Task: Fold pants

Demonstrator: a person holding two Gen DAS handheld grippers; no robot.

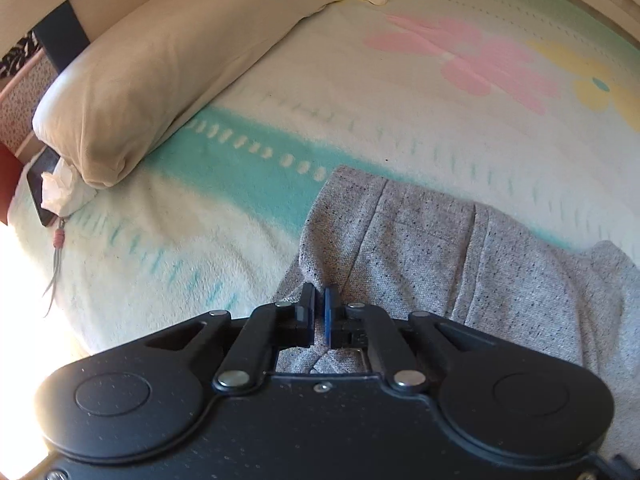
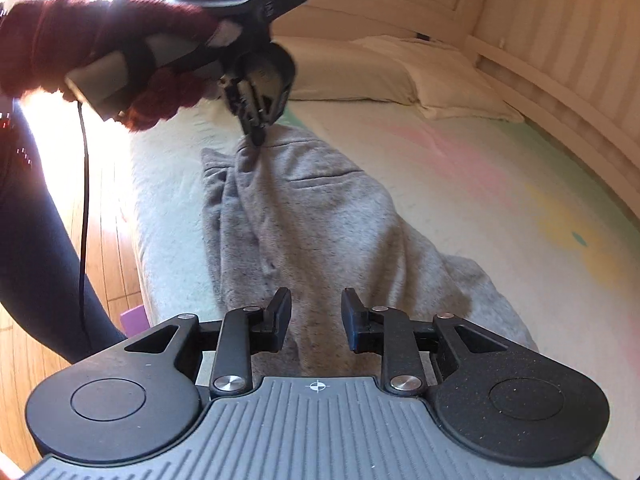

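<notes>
Our left gripper [image 1: 319, 307] has its jaws drawn nearly together on a pinch of grey cloth — the pants [image 1: 460, 264] bunch up between the blue pads [image 1: 330, 312] at lower centre of the left wrist view. The right wrist view confirms it: there the left gripper [image 2: 258, 136] sits at upper centre with a peak of cloth pulled up from the heap. Our right gripper [image 2: 316, 316] has its jaws wide apart with nothing between them, hovering over the near end of the pants [image 2: 312, 220], which fill the middle of that frame.

Outward from there, the pants lie rumpled on the bed [image 1: 400, 92], near its edge, with ridges and a loose lump at the right of the left view. A pillow [image 1: 168, 60] lies at upper left, well apart from them, with a phone [image 1: 38, 184] just beside its end.

We judge the fold barely begun: one end is gripped, but the cloth is not yet spread flat, no neat crease shows, and the second grip is still to be taken.
</notes>
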